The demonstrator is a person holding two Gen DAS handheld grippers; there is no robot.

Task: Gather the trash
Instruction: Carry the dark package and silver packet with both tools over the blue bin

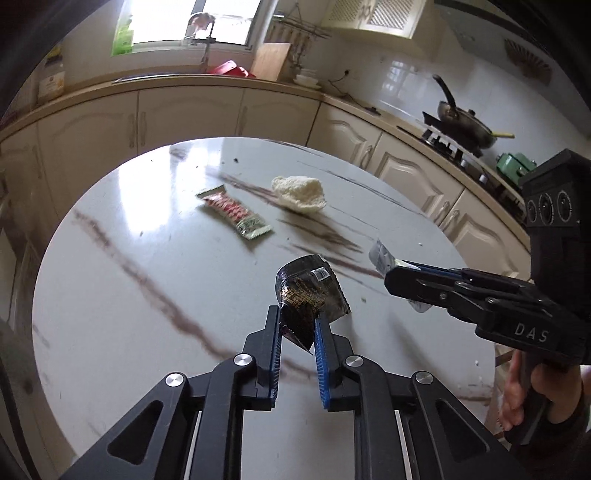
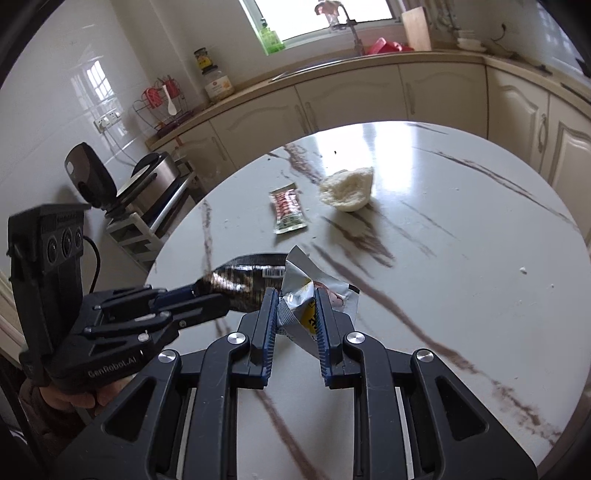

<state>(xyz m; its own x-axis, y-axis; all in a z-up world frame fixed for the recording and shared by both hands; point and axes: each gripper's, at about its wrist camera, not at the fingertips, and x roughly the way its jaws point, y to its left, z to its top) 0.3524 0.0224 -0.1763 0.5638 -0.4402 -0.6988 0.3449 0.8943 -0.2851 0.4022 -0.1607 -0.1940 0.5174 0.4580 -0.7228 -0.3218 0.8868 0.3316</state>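
Observation:
My left gripper (image 1: 297,314) is shut on a black and gold snack wrapper (image 1: 308,291), lifted above the round marble table (image 1: 147,295). From the right wrist view that left gripper (image 2: 194,291) comes in at the left with the black wrapper (image 2: 243,280) in it. My right gripper (image 2: 295,299) is shut on a crumpled silver and yellow wrapper (image 2: 306,291); in the left wrist view the right gripper (image 1: 391,275) enters from the right with the silver wrapper (image 1: 380,254). A red and green packet (image 1: 234,212) (image 2: 288,208) and a crumpled white tissue (image 1: 299,194) (image 2: 347,194) lie farther back on the table.
Cream kitchen cabinets (image 1: 184,110) curve behind the table. A wok (image 1: 465,125) sits on the stove at the right. A sink tap (image 2: 347,26) stands below the window, and a metal appliance on a rack (image 2: 155,177) stands left of the table. A hand (image 1: 517,391) holds the right gripper's grip.

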